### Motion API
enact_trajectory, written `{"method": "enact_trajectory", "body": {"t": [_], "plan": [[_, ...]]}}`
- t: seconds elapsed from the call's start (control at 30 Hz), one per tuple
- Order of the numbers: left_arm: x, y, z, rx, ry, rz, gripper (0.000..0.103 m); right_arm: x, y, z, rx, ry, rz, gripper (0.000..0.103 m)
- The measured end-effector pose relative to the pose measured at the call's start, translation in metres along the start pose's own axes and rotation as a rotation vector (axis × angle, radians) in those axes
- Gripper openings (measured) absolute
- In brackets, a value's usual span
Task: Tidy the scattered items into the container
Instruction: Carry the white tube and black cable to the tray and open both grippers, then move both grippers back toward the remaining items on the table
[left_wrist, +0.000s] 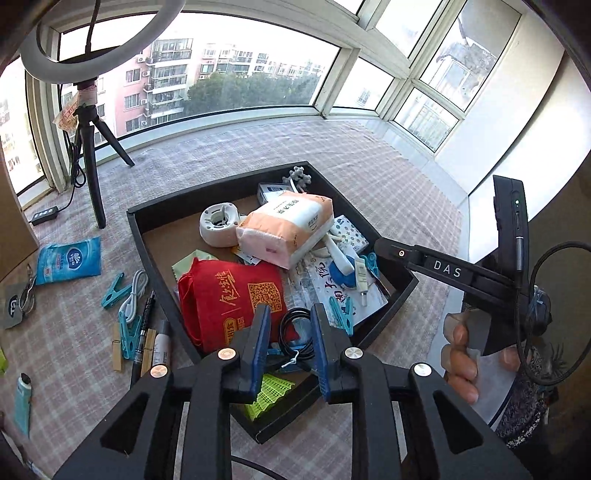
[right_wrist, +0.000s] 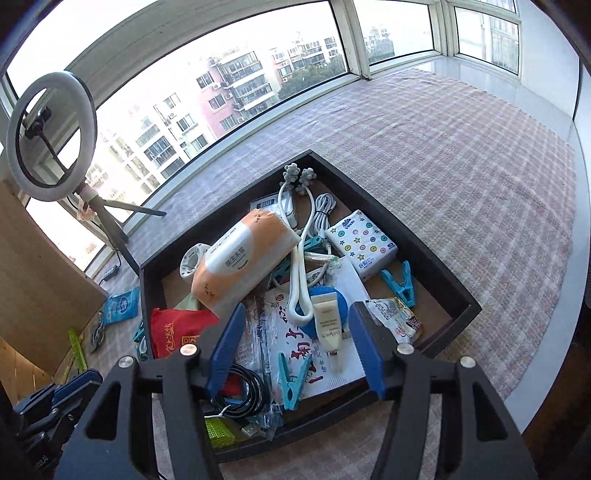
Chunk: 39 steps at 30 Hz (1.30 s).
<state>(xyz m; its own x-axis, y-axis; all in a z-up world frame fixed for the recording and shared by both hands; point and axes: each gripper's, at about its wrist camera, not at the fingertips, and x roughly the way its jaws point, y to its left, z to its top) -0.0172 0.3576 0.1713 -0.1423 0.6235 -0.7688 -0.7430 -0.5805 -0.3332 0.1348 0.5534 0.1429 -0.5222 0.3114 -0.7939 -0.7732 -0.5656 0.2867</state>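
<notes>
A black tray (left_wrist: 221, 192) (right_wrist: 436, 264) on the checked cloth holds a red bag (left_wrist: 229, 299), an orange tissue pack (left_wrist: 284, 229), a black cable coil (left_wrist: 295, 325), a cream tube (right_wrist: 328, 328) and a teal clip (right_wrist: 293, 376). My left gripper (left_wrist: 291, 310) hangs over the tray's near corner, narrowly open and empty. My right gripper (right_wrist: 297, 308) stands wide open above the cream tube, gripping nothing. Left of the tray lie a blue wipes pack (left_wrist: 69, 260), teal clips (left_wrist: 116, 290), a white cable (left_wrist: 135, 291), a pen (left_wrist: 144, 332), wooden pegs (left_wrist: 117, 350) and a tube (left_wrist: 23, 402).
A ring light on a tripod (left_wrist: 88, 147) stands at the back left by the windows, its cable and controller (left_wrist: 44, 214) on the cloth. A cardboard panel (right_wrist: 37, 277) rises at the left. A hand (left_wrist: 461, 354) holds the right gripper's handle.
</notes>
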Motion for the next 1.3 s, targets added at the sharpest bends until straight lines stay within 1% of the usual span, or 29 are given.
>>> {"method": "enact_trajectory", "body": {"t": [0.1, 0.2, 0.37, 0.47, 0.57, 0.67, 0.77, 0.87, 0.93, 1.03, 1.1, 1.2, 1.3], "plan": [[-0.007, 0.005, -0.004, 0.003, -0.009, 0.013, 0.020, 0.000, 0.005, -0.003, -0.018, -0.001, -0.007, 0.058], [-0.014, 0.017, -0.009, -0.018, -0.012, 0.023, 0.020, 0.001, 0.013, -0.007, -0.021, 0.012, 0.014, 0.058], [-0.032, 0.051, -0.027, -0.058, -0.007, 0.055, 0.020, 0.001, 0.044, -0.016, -0.108, 0.019, 0.047, 0.058], [-0.052, 0.080, -0.043, -0.090, -0.013, 0.108, 0.020, 0.002, 0.063, -0.021, -0.155, 0.021, 0.084, 0.058], [-0.081, 0.116, -0.064, -0.133, -0.031, 0.175, 0.020, 0.003, 0.084, -0.028, -0.204, 0.027, 0.136, 0.058], [-0.114, 0.160, -0.093, -0.222, -0.039, 0.236, 0.020, 0.004, 0.109, -0.040, -0.277, 0.041, 0.192, 0.058], [-0.152, 0.205, -0.133, -0.328, -0.057, 0.314, 0.020, 0.007, 0.138, -0.056, -0.364, 0.066, 0.238, 0.058], [-0.189, 0.242, -0.179, -0.445, -0.078, 0.389, 0.020, 0.011, 0.171, -0.076, -0.449, 0.112, 0.285, 0.058], [-0.208, 0.260, -0.209, -0.523, -0.088, 0.425, 0.020, 0.014, 0.194, -0.091, -0.498, 0.156, 0.324, 0.058], [-0.226, 0.275, -0.250, -0.623, -0.098, 0.451, 0.020, 0.020, 0.233, -0.121, -0.588, 0.231, 0.383, 0.058], [-0.231, 0.281, -0.271, -0.674, -0.101, 0.458, 0.020, 0.024, 0.258, -0.142, -0.643, 0.275, 0.411, 0.058], [-0.234, 0.285, -0.288, -0.736, -0.114, 0.451, 0.020, 0.030, 0.294, -0.175, -0.733, 0.348, 0.448, 0.058], [-0.227, 0.285, -0.289, -0.757, -0.106, 0.425, 0.020, 0.034, 0.324, -0.208, -0.823, 0.408, 0.477, 0.058]]}}
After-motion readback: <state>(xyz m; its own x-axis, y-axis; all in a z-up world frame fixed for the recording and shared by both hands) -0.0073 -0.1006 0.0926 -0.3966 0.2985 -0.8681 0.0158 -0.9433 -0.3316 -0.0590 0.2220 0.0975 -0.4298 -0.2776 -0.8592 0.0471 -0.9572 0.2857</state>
